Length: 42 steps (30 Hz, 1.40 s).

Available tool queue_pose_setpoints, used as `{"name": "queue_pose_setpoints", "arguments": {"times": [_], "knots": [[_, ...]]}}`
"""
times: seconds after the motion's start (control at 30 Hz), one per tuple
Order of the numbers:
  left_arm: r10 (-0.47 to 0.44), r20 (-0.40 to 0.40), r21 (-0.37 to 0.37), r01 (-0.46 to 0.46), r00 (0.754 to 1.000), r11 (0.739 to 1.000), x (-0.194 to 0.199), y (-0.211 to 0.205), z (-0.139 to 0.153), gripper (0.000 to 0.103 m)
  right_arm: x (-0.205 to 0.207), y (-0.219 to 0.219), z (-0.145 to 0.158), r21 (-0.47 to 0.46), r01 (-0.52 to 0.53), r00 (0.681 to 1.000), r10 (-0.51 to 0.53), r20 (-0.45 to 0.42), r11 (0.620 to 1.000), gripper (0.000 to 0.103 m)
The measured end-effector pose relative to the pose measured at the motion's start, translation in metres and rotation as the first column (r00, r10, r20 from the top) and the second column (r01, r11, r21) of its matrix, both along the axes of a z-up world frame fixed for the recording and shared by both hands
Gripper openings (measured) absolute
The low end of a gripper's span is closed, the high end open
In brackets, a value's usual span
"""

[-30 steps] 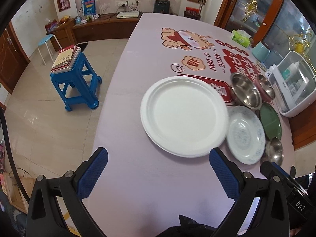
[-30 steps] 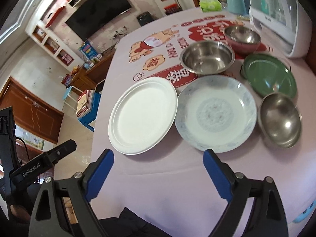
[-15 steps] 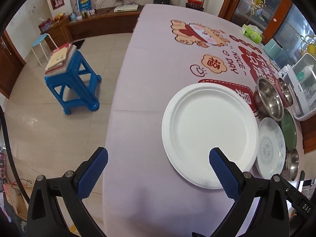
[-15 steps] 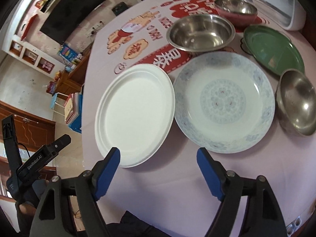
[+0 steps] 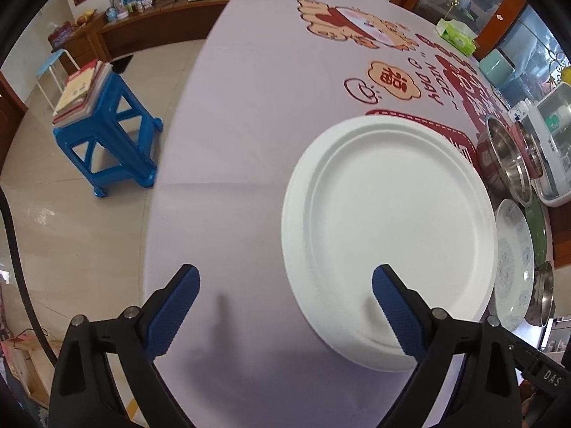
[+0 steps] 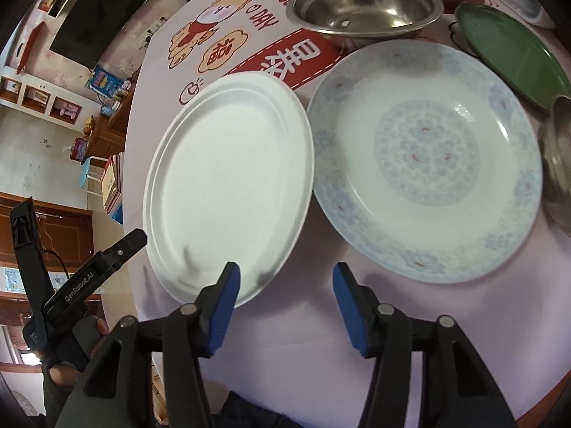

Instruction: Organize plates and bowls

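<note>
A large white plate point(image 5: 389, 235) lies on the lilac tablecloth; it also shows in the right wrist view point(image 6: 228, 185). Right of it lies a blue-patterned plate point(image 6: 428, 157), then a green plate point(image 6: 514, 50) and a small steel bowl point(image 6: 556, 164). A big steel bowl point(image 6: 364, 7) stands behind. My left gripper point(image 5: 285, 285) is open, its right finger over the white plate's near rim. My right gripper point(image 6: 285, 285) is open and empty, low over the cloth between the two plates' near rims.
A pink-rimmed steel bowl point(image 5: 531, 146) and a white dish rack point(image 5: 549, 135) stand at the far right. A blue stool point(image 5: 110, 139) with books stands on the floor left of the table edge point(image 5: 157, 192). A tissue box point(image 5: 456, 35) lies far back.
Both grippers have moved down and closer to the white plate. The right gripper's jaws have narrowed. The plates and bowls have not moved.
</note>
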<state>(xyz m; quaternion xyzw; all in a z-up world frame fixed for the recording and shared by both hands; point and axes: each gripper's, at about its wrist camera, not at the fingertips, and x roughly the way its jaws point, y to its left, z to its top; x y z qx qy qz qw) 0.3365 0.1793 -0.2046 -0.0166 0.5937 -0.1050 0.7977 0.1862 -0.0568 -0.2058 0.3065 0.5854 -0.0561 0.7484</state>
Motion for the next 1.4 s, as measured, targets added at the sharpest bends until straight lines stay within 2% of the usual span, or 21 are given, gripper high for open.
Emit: {"name": "queue_pose_setpoints", "arguments": {"times": [0.1,0.23,0.37,0.6,0.73,1.03,1.4], "knots": [[-0.021,-0.020,0.000,0.021,1.000,1.000,0.002,-0.007,-0.008,0.091,0.003,0.001,-0.005,-0.003,0.000,1.000,0.000,-0.001,1.000,0.046],[-0.044,-0.043,0.004,0.044,0.998,0.999,0.005,-0.015,-0.015,0.076,0.006,0.001,-0.008,-0.010,0.011,1.000,-0.011,0.011,1.000,0.042],[-0.058,-0.053,0.007,0.058,0.997,0.998,0.006,-0.018,-0.021,0.072,0.012,0.002,-0.010,-0.021,0.013,0.999,-0.012,0.036,1.000,0.038],[-0.073,-0.034,0.023,0.074,0.997,0.997,0.007,-0.022,-0.022,0.050,0.017,0.005,-0.013,-0.026,-0.004,0.998,0.005,0.058,1.000,0.025],[-0.073,-0.043,-0.008,0.073,0.996,0.997,0.005,-0.021,-0.021,0.038,0.020,0.008,-0.012,-0.042,-0.020,0.998,0.023,0.066,0.999,0.025],[-0.086,-0.026,-0.017,0.086,0.996,0.996,-0.006,-0.022,-0.009,0.038,0.019,0.007,-0.002,-0.081,-0.026,0.995,0.034,0.099,0.996,0.026],[-0.075,0.048,-0.039,0.077,0.996,0.996,-0.043,-0.017,0.030,0.038,-0.005,0.004,0.031,-0.146,-0.040,0.977,0.069,0.200,0.988,0.026]]}}
